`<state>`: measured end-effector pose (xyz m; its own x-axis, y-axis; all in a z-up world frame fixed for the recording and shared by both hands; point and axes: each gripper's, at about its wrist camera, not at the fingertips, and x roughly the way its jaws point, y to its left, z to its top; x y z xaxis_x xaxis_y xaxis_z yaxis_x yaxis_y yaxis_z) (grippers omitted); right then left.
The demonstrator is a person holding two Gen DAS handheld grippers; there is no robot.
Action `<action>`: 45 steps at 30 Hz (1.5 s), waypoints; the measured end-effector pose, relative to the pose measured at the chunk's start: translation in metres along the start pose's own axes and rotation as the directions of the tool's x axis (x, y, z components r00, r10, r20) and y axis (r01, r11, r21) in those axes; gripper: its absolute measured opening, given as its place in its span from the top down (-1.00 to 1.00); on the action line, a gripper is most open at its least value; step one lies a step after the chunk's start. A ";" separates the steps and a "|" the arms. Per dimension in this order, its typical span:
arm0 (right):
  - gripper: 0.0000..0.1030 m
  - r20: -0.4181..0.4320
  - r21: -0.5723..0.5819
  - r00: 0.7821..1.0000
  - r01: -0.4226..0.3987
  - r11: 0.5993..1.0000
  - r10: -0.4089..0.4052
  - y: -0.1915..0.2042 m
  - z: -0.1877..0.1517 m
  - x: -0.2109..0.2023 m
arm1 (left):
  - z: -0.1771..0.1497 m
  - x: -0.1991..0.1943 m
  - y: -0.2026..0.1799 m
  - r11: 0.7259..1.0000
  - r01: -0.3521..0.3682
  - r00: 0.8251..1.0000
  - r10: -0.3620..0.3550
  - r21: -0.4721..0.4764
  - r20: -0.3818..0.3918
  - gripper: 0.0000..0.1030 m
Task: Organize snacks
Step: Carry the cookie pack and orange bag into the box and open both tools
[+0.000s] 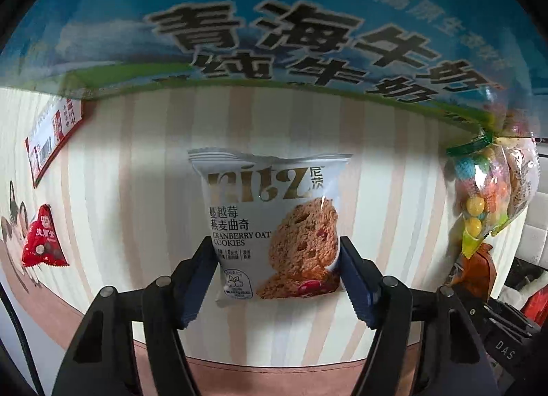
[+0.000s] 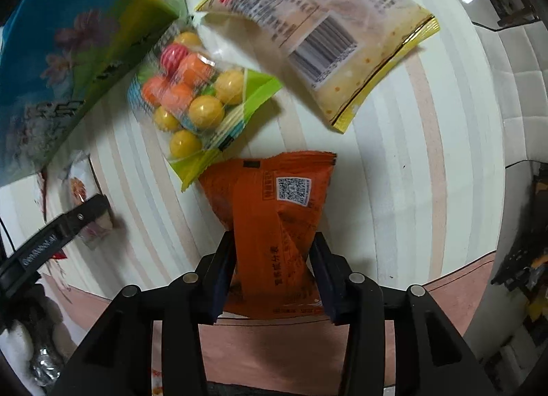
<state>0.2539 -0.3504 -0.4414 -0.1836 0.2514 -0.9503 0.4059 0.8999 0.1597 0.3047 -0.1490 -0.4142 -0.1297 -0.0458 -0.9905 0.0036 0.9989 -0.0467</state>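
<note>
A: Left wrist view: the milk carton [image 1: 274, 26] stands far on the counter [image 1: 137, 156], likely the bin. Left gripper [image 1: 278, 276]?
B: Pinching the cookie packet [image 1: 270, 224] by its near edges.
A: Right gripper [image 2: 274, 272]?
B: Clamping the orange packet [image 2: 274, 211] near the candy bag [image 2: 202, 101].

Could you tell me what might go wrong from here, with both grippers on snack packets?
The left gripper pinches only the lower edges of the cookie packet, so it may slip or the cookie may get crushed. The orange packet in the right gripper touches the candy bag, so lifting it could drag that bag.
</note>
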 end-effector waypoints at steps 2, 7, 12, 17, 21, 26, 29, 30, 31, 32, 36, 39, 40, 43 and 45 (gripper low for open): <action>0.17 0.006 0.000 1.000 -0.001 1.000 0.001 0.001 -0.004 0.003 | -0.004 0.000 0.002 1.000 -0.007 1.000 0.007 -0.004 0.014 -0.31; 0.29 0.038 -0.026 0.999 0.021 0.999 -0.020 0.016 -0.018 0.000 | -0.026 -0.002 0.006 1.000 -0.009 1.000 0.009 -0.001 0.020 -0.31; 0.31 0.056 -0.049 0.998 -0.008 0.999 0.011 0.042 -0.044 0.002 | -0.051 -0.016 0.005 1.000 0.016 0.999 -0.017 0.018 0.043 -0.31; 0.32 0.090 -0.078 0.992 -0.078 0.994 0.085 0.056 -0.068 -0.029 | -0.068 -0.057 -0.001 0.996 0.063 0.992 -0.068 0.055 0.103 -0.31; 0.32 0.147 -0.126 0.978 -0.128 0.984 0.146 0.077 -0.074 -0.072 | -0.065 -0.109 -0.004 0.990 0.110 0.977 -0.124 0.087 0.174 -0.30; 0.32 0.251 -0.203 0.940 -0.184 0.962 0.233 0.112 -0.053 -0.143 | -0.010 -0.182 -0.010 0.977 0.164 0.946 -0.195 0.136 0.258 -0.31; 0.33 0.325 -0.234 0.914 -0.170 0.957 0.242 0.131 -0.021 -0.176 | 0.047 -0.200 -0.015 0.975 0.166 0.940 -0.201 0.147 0.274 -0.31; 0.32 0.344 -0.238 0.908 -0.162 0.958 0.239 0.135 -0.006 -0.185 | 0.062 -0.203 -0.012 0.977 0.154 0.941 -0.191 0.148 0.281 -0.31; 0.32 0.361 -0.237 0.903 -0.153 0.959 0.233 0.142 0.009 -0.192 | 0.082 -0.207 -0.012 0.980 0.140 0.940 -0.177 0.145 0.291 -0.31; 0.33 0.374 -0.235 0.900 -0.143 0.961 0.226 0.146 0.021 -0.197 | 0.100 -0.211 -0.011 0.981 0.135 0.942 -0.170 0.138 0.289 -0.31; 0.32 0.379 -0.218 0.903 -0.125 0.968 0.202 0.166 0.074 -0.198 | 0.164 -0.194 -0.002 0.980 0.154 0.958 -0.179 0.122 0.223 -0.31; 0.32 0.360 -0.202 0.916 -0.108 0.973 0.176 0.182 0.108 -0.185 | 0.197 -0.183 -0.007 0.981 0.148 0.971 -0.168 0.123 0.172 -0.31; 0.32 0.350 -0.196 0.921 -0.105 0.975 0.170 0.185 0.119 -0.180 | 0.204 -0.179 -0.009 0.982 0.143 0.974 -0.161 0.124 0.157 -0.31; 0.32 0.324 -0.181 0.934 -0.092 0.979 0.148 0.196 0.144 -0.169 | 0.221 -0.166 -0.014 0.982 0.137 0.981 -0.153 0.131 0.118 -0.31; 0.32 0.312 -0.177 0.941 -0.080 0.981 0.133 0.200 0.161 -0.160 | 0.229 -0.159 -0.018 0.982 0.134 0.984 -0.148 0.136 0.095 -0.31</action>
<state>0.5082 -0.2682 -0.3003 0.1610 0.2450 -0.9561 0.2548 0.9255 0.2800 0.5526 -0.1623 -0.2857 -0.0336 -0.1937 -0.9805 0.1214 0.9730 -0.1964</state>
